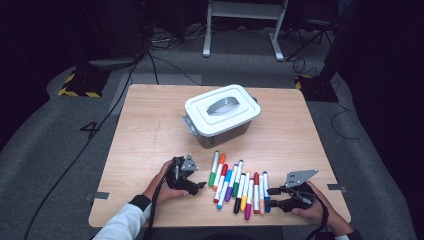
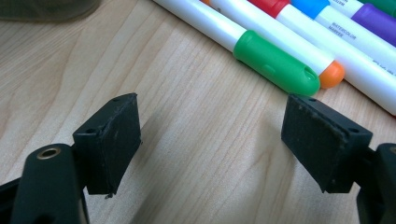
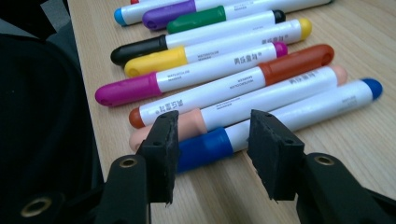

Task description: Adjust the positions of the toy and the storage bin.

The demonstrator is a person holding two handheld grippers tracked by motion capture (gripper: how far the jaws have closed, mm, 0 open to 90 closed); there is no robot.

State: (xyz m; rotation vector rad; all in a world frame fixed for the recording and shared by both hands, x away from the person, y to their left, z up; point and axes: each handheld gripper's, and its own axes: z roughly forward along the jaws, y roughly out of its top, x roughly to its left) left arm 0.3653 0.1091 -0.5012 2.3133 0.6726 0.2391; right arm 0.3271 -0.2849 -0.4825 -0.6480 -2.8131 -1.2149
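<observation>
I am bringing my right gripper (image 3: 212, 140) onto the blue-capped marker (image 3: 280, 116), the nearest of the marker row (image 1: 240, 187) at lower centre of the high view. Its jaws are straddling the barrel crosswise at the cap end, apart and not yet pinching; the marker's long axis is running from lower left to upper right in the right gripper view. My left gripper (image 2: 210, 140) is hovering spread and empty, the green-capped marker (image 2: 275, 67) lying at its upper right.
</observation>
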